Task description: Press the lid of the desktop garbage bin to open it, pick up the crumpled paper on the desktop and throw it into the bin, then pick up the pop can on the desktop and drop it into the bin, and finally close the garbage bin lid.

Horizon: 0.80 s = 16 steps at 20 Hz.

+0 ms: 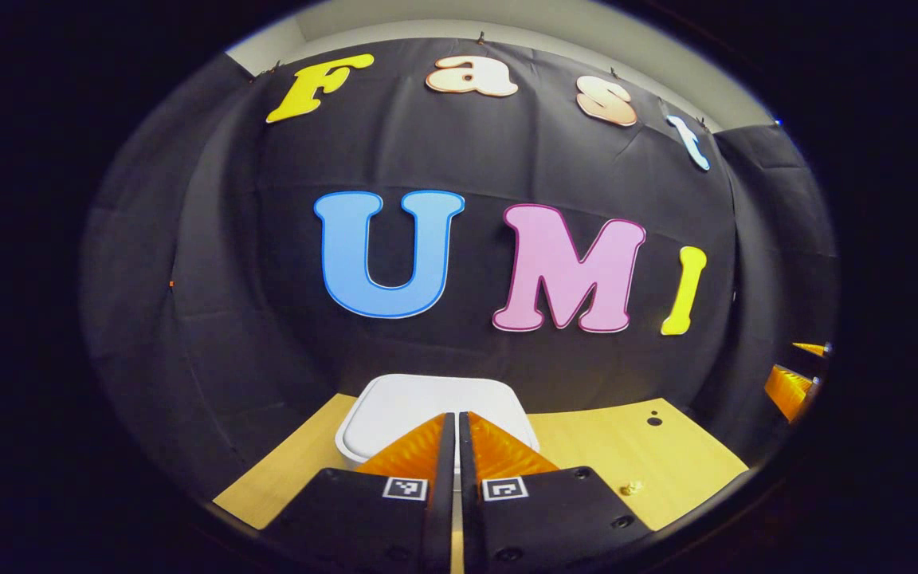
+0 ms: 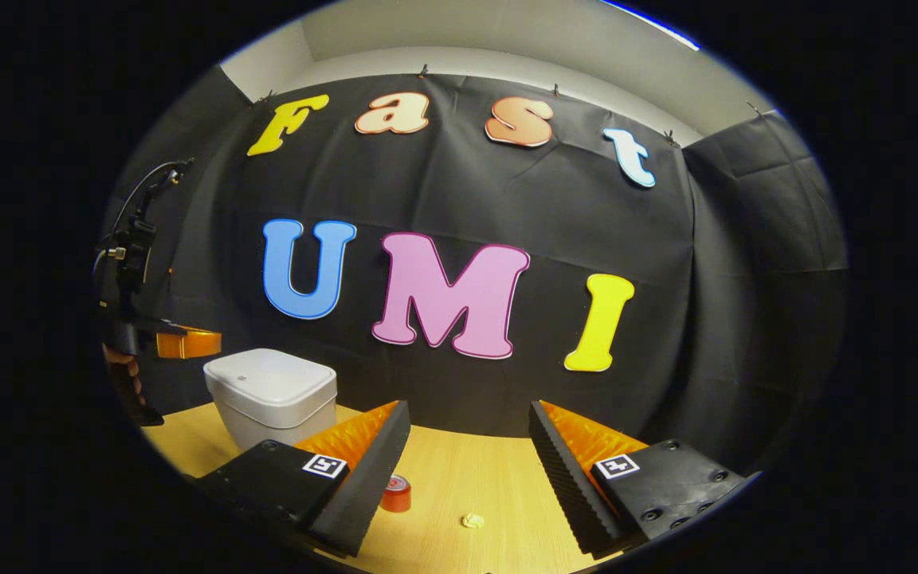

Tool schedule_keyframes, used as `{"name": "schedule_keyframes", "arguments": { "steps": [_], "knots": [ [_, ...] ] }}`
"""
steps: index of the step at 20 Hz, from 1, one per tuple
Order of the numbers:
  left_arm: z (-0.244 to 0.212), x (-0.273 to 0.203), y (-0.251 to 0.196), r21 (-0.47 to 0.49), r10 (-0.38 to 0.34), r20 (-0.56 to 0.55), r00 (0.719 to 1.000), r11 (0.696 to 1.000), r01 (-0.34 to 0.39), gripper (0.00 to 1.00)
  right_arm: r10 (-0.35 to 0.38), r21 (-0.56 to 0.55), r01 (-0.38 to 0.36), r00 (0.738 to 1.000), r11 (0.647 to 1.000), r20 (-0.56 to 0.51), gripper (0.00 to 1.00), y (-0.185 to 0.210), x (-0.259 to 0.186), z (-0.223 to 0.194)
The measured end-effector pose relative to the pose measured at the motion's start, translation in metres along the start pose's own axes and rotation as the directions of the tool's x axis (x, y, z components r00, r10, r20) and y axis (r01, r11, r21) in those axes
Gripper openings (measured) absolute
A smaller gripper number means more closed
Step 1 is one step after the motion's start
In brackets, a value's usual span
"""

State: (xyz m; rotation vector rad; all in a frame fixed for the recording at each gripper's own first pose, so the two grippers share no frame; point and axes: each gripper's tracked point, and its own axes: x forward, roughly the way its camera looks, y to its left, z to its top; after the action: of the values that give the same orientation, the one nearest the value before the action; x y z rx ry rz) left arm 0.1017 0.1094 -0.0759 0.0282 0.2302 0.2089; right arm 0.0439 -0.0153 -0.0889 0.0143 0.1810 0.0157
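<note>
The white desktop bin [image 2: 272, 395] stands on the wooden table [image 2: 499, 478] at the left, its lid down. My left gripper [image 1: 457, 416] is shut with nothing in it, its tips over the white lid [image 1: 395, 406]. From the right gripper view, the left gripper [image 2: 184, 343] hovers a little above and left of the bin, held by a hand [image 2: 128, 375]. My right gripper [image 2: 468, 410] is open and empty above the table. Below it lie a red pop can [image 2: 396, 493] and a small crumpled paper [image 2: 472, 520]. The paper [image 1: 632, 486] lies right of the bin.
The black cloth wall stands close behind the bin and table. The right gripper's fingers [image 1: 794, 383] show at the far right edge of the left gripper view. Bare wooden table [image 1: 650, 454] stretches right of the bin, with small dark holes [image 1: 654, 418] near the back.
</note>
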Motion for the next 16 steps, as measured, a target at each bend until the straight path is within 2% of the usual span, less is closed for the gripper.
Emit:
{"name": "schedule_keyframes", "arguments": {
  "steps": [2, 6, 12, 16],
  "knots": [
    [-0.005, 0.014, -0.003, 0.015, -0.012, -0.018, 1.000, 1.000, 0.012, 0.06, -0.001, 0.008, 0.002, 1.000, 1.000, -0.021, 0.97, -0.006, 0.012, -0.009],
    [-0.027, 0.049, 0.001, 0.036, -0.021, -0.108, 0.994, 0.999, 0.025, 0.06, 0.014, 0.031, -0.012, 0.998, 0.999, -0.062, 0.96, -0.011, 0.032, -0.034],
    [-0.058, 0.062, 0.001, 0.058, -0.015, -0.222, 0.975, 0.998, 0.028, 0.06, -0.003, 0.032, 0.007, 0.993, 0.999, -0.117, 0.96, -0.022, 0.039, -0.062],
    [-0.064, 0.067, 0.001, 0.114, 0.005, -0.202, 0.979, 0.993, 0.018, 0.07, -0.018, -0.003, 0.018, 0.992, 1.000, -0.126, 0.97, -0.027, 0.041, -0.071]
  ]
}}
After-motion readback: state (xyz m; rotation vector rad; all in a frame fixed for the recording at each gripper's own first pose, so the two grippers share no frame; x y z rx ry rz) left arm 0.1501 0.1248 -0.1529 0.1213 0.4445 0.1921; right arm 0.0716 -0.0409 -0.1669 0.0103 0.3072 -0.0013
